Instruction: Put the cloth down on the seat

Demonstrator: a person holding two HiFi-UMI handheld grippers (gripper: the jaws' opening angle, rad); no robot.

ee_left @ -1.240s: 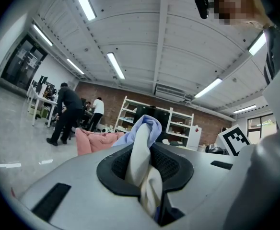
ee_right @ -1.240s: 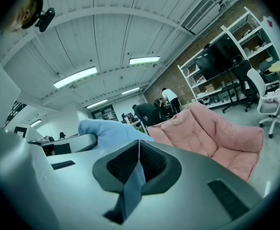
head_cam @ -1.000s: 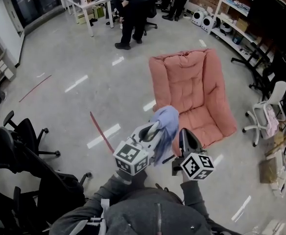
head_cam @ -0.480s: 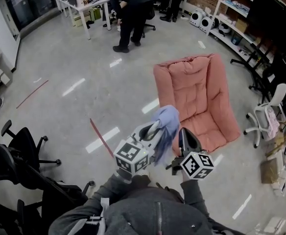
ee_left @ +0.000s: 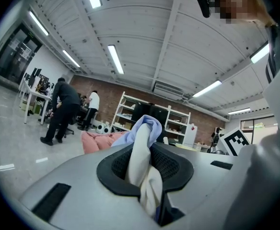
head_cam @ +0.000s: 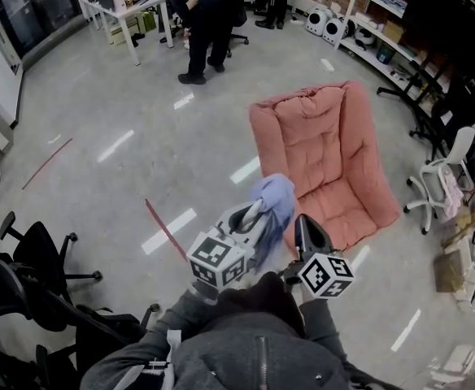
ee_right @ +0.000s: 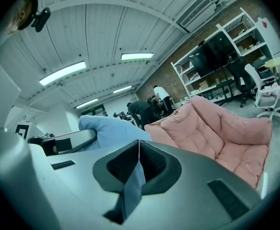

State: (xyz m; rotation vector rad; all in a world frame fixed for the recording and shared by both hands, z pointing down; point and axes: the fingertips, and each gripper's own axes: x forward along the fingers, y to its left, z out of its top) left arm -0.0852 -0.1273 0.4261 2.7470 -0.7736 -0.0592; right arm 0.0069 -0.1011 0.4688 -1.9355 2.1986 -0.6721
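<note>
Cloth (head_cam: pixel 274 197), pale blue, is held up in the air by both grippers, just short of the seat's (head_cam: pixel 327 153) front left corner and not yet over its cushion. The left gripper (head_cam: pixel 252 211) is clenched on a thick bunch of it, the folds filling the gap between its pads and spilling out over the tips. The right gripper (head_cam: pixel 302 226) is clamped on a thin edge only, a single flat strip running down between pads that are nearly together. The seat, a pink padded floor chair, lies on the floor (head_cam: pixel 140 161) ahead and to the right with its back reclined. The weakest point is probably the right grip: with so little fabric pinched, a tug while carrying forward could pull that edge free and leave the cloth dangling from the left alone. Letting go from here would likely drop it on the floor at the seat's front edge, since most of it hangs short of the cushion. Opening one gripper well before the other could swing the cloth sideways off the left edge. The bunched folds might also cling to the left pads on release and drag back with them.
</note>
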